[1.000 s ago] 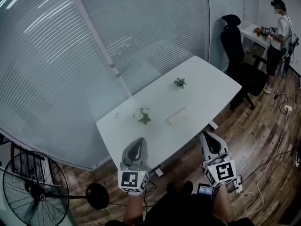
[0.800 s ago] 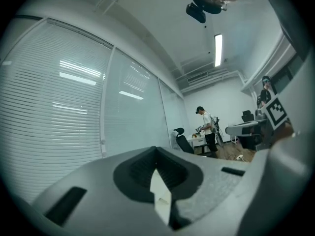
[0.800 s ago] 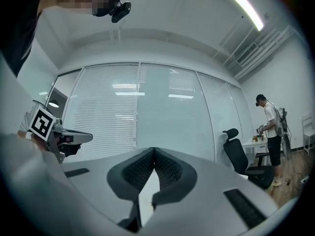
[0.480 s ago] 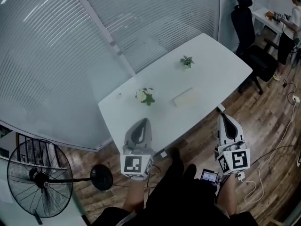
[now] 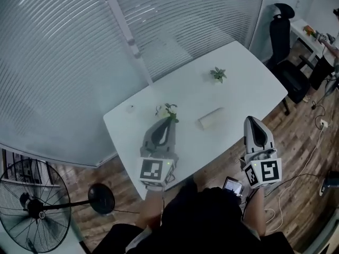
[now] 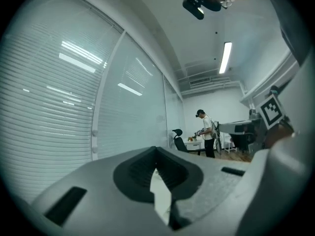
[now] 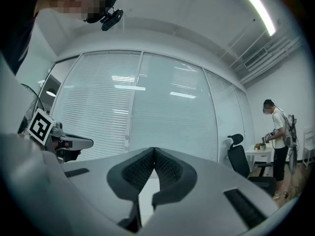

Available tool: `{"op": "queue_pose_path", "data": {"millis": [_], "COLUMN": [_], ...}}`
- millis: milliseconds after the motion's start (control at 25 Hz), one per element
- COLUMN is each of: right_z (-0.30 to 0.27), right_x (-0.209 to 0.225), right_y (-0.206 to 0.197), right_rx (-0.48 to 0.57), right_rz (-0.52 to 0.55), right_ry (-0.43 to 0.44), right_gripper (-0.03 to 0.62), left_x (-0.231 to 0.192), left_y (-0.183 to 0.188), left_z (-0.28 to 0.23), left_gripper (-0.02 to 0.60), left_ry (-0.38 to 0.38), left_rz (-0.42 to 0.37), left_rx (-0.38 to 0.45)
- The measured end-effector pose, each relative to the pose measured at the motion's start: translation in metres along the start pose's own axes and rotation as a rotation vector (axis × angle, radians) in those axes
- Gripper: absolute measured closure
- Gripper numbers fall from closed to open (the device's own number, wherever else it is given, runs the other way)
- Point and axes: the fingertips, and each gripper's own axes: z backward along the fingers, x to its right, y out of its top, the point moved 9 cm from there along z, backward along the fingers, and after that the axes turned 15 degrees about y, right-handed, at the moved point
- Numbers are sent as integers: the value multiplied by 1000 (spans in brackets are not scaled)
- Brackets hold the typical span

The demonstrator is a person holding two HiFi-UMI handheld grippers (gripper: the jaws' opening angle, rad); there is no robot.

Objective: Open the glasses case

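The pale, closed glasses case (image 5: pixel 210 119) lies on the white table (image 5: pixel 238 67), near its middle. In the head view my left gripper (image 5: pixel 170 119) hovers over the table's near part, its tip beside a small flowering plant (image 5: pixel 168 109) and left of the case. My right gripper (image 5: pixel 251 119) is at the table's near right edge, right of the case. Both point level and touch nothing. The left gripper (image 6: pixel 156 150) has its tips meeting with nothing between them. The right gripper (image 7: pixel 154 150) is likewise shut and empty. Neither gripper view shows the case.
A second small plant (image 5: pixel 217 74) stands further back on the table, and a tiny object (image 5: pixel 131 108) at its left corner. Glass walls with blinds run behind. A black office chair (image 5: pixel 280 28) stands far right, a floor fan (image 5: pixel 32 208) near left. A person (image 6: pixel 206 139) works at a far desk.
Both grippers have come forward to the table. The left one now reaches over its near part beside the plant, and the right one reaches its edge. The jaws stay closed.
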Motion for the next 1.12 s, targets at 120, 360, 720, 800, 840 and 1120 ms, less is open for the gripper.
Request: {"op": "queue_pose_path", "data": {"millis": [120,360,720,800,840,1120], "right_z": [-22,-49,-64,-67,-68,-89], "right_x": [-2,5,32,35,36,50], "right_y": [-2,-16,-28,-34,-39,-75], "right_rx": [-8,-9,4,-19,-33,-174], "right_rz": [-13,-41,-91,-86,-82,37], "right_ry": [27,103,156,174,176,185], "right_gripper": [578,578,544,468,463,451], "left_x": [-13,-17,1,2,1,-4], "left_y": [-7,-15,1,1,1,-2], "left_z": [-14,-23,-38,-41,-42,-48], "left_gripper": [582,583,581,581,581,581], "left_ry": [-16,12,5,11,14,39], "left_rz": [22,22,-18,-24,-26,-20], "left_rx": [-30,-72,-63,-65,-66,-74]}}
